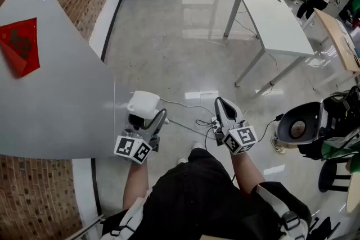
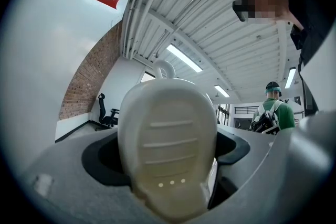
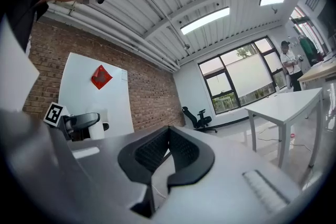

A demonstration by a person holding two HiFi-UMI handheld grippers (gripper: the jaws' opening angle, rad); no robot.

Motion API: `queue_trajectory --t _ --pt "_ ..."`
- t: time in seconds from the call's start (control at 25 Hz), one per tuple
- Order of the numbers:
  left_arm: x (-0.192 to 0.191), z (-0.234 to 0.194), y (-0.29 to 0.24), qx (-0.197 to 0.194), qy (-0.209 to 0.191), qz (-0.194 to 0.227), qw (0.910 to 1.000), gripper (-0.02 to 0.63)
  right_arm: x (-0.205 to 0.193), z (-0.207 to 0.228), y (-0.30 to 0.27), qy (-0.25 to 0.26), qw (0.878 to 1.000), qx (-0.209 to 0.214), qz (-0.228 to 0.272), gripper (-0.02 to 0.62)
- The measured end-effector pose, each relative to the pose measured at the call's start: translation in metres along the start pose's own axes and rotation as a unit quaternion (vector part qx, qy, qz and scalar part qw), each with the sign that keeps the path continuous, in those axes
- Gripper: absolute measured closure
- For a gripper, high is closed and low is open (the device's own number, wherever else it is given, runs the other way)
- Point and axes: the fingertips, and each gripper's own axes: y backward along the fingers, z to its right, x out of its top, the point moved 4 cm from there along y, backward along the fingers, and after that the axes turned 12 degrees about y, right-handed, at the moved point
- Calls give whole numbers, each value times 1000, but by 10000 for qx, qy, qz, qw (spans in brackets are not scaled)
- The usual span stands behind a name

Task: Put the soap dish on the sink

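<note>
Left gripper (image 1: 151, 120) fingers clamp the soap dish (image 2: 167, 147) (white, seemingly ribbed); right gripper (image 1: 221, 104) fingers closed.

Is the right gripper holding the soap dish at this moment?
No, the right gripper has its jaws together with nothing between them; the soap dish is held in the left gripper.

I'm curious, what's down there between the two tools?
In the head view, thin cables lie on the shiny floor between the left tool and the right tool.
</note>
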Motion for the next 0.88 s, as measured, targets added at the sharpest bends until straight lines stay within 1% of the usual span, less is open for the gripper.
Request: queue_trajectory --t 0.12,0.32,0.52,0.72,0.88 --pt "2 -16 -18 -5 -58 -33 10000 144 -4 15 -16 9 9999 -127 -35 589" --pt "7 -37 -54 37 67 70 9999 144 -3 50 -51 28 9998 -216 -17 589" --pt "30 -59 -108 15 -17 166 9999 144 11 85 -101 64 9995 -268 176 589" --pt "34 -59 -169 -190 -16 256 9995 144 17 133 -122 102 9984 -423 365 589" --pt "30 -43 -209 -325 108 226 9992 144 19 169 -124 84 9985 -489 224 589"
